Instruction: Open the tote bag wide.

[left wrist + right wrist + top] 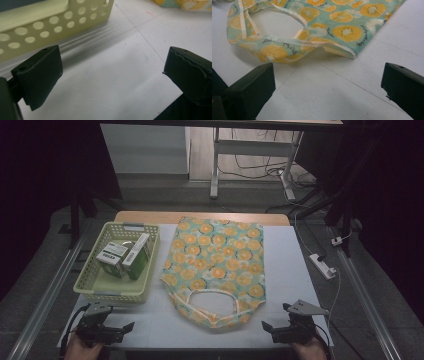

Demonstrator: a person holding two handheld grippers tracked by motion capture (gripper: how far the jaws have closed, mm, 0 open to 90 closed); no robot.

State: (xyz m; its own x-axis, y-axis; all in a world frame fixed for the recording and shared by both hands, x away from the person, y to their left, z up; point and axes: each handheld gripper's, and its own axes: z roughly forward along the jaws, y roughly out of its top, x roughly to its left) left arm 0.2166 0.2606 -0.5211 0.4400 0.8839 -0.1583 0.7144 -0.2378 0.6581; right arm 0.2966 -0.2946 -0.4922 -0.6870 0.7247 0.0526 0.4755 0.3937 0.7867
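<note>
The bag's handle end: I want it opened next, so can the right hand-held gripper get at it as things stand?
Probably yes. The right hand-held gripper has its jaws open and aimed at the bag; between them and the handle end lies bare table.

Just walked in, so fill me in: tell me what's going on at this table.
A person holds a gripper in each hand at the near edge. The left gripper and right gripper are both open and empty. A fruit-print bag lies flat in the middle; boxes sit in the basket at left, untouched.
</note>
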